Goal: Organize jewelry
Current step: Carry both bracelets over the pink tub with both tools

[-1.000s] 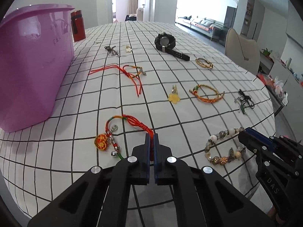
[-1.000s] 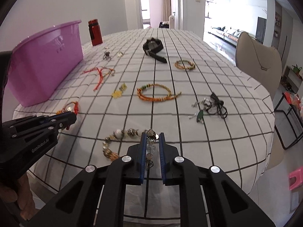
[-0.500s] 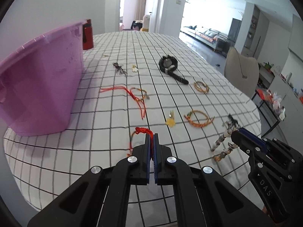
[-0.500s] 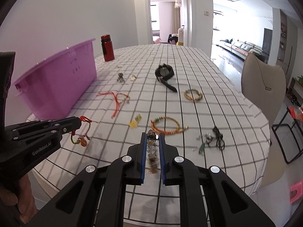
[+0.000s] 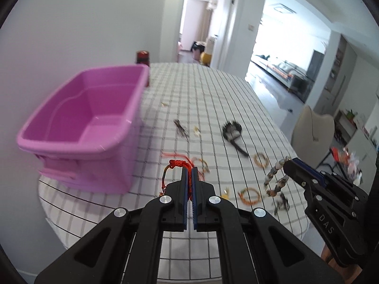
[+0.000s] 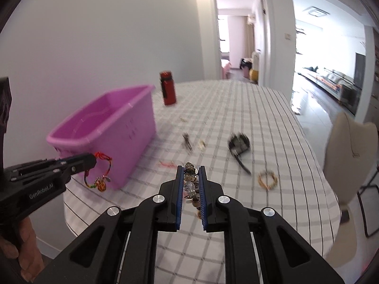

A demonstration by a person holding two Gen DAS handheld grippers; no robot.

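Observation:
My left gripper is shut on a red cord bracelet, which hangs with a charm in the air near the front of the purple tub. My right gripper is shut on a beaded bracelet, which dangles in the left wrist view above the table. Both are lifted well above the checked tablecloth. The purple tub stands at the table's left and looks empty.
On the cloth lie a black watch, a red cord, a small gold bracelet, an orange bracelet, a dark tangle and small charms. A red bottle stands behind the tub. A beige chair is at right.
Both grippers have risen high off the table with their bracelets. The views now look down into the purple tub, and the left gripper has drawn closer to it.

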